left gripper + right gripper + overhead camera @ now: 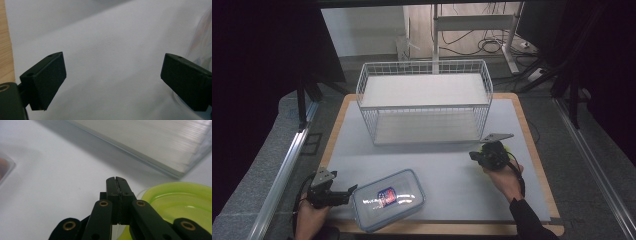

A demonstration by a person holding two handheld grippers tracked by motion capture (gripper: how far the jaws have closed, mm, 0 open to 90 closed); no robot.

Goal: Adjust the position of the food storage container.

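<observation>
At the lower left of the high view, the left hand-held gripper point(353, 189) sits released, jaws wide apart just beside the clear lidded box point(388, 199), not gripping it. At the right, the right hand-held gripper point(473, 156) is clenched tight on what looks like a thin clear rim of a green dish point(180, 202) — though I cannot be sure. The wire basket point(424, 67) at upper centre holds nothing — the work seems barely begun.

Left gripper point(353, 189): held low at the person's near left, pointed right, its 2 jaws spread wide. Right gripper point(473, 156): held at the right, pointed left, its 2 jaws pressed together, nothing between.
</observation>
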